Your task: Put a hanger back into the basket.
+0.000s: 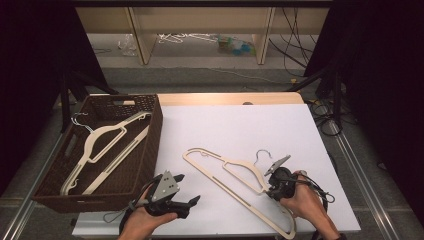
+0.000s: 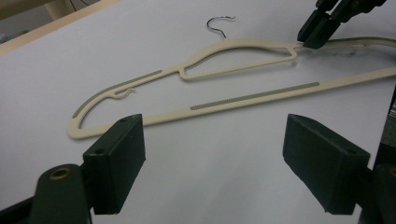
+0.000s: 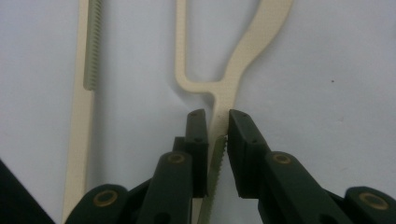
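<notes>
On the white table top, near its front edge, we had a cream hanger lying flat with its metal hook pointing away from us. Our right gripper was clamped on the hanger's upper arm, just right of the neck. From the right gripper view, both black pads pressed against the sides of the cream strip, with the toothed grey grip insert running down between them, and the jaws [no point] stood nearly together. The hanger's straight lower bar lay off to the left in that view, well apart from the pads.

Our left gripper sat near the front left of the table, just right of the brown wicker basket. Its jaws stood wide apart with only bare table between them. From the left gripper view, the hanger lay a little way beyond the pads, untouched by them, and the right gripper was seen pinching it at upper right.

Inside the basket, two more cream hangers lay overlapping, slanting from front left to back right, one of them with a wire hook at the left wall.
</notes>
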A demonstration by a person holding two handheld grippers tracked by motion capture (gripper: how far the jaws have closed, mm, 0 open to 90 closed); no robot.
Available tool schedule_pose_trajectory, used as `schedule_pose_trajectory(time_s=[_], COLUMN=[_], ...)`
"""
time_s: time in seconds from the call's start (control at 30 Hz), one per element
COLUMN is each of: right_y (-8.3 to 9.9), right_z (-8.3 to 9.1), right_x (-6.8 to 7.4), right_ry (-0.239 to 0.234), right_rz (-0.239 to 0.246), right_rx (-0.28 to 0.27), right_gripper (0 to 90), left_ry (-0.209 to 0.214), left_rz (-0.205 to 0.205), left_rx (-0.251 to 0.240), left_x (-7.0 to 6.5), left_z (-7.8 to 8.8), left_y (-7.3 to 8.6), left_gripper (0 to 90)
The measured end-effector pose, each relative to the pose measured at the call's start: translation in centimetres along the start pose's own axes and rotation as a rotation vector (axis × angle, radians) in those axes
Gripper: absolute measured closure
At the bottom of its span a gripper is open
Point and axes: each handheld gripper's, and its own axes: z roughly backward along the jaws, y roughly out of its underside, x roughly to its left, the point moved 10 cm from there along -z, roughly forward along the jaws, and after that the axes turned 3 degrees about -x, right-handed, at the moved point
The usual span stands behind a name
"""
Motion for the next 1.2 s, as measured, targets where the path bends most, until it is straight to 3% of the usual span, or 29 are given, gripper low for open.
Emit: schedule_pose_trajectory(time_s=[0.13,0.2,0.3,0.47,0.63,0.83,0.97,1.1,1.2], right_y=[0.0,0.0,0.2,0.4,0.2,-0.1,-0.3,-0.3,-0.4], right_z=[0.6,0.8,0.9,1.0,1.5,1.9,2.1,2.2,2.3], right_x=[0.6,0.8,0.9,1.1,1.4,2.0,2.0,2.2,2.3], right_ry=[-0.011,-0.016,-0.022,-0.023,-0.021,-0.025,-0.022,-0.022,-0.025], right_rz=[0.017,0.024,0.031,0.026,0.041,0.060,0.065,0.070,0.078], right_rx=[-0.007,-0.013,-0.019,-0.017,-0.029,-0.038,-0.043,-0.045,-0.045], right_gripper=[79.0,79.0,79.0,78.9,78.9,78.9,78.9,78.9,78.9], left_ry=[0.038,0.025,0.038,0.012,0.029,0.037,0.057,0.066,0.088], left_rz=[0.008,-0.014,-0.009,-0.056,-0.100,-0.128,-0.157,-0.164,-0.196], left_rx=[0.022,0.034,0.057,0.099,0.163,0.193,0.231,0.235,0.251], left_x=[0.0,0.4,0.6,1.3,1.3,1.1,0.6,0.5,0.3], left_z=[-2.8,-4.4,-6.7,-9.8,-12.6,-15.1,-16.1,-17.1,-17.7], left_y=[-1.0,-1.5,-2.0,-2.5,-2.4,-2.8,-2.7,-3.0,-3.0], left_gripper=[21.1,21.6,22.8,24.2,25.2,26.5,27.0,27.1,30.0])
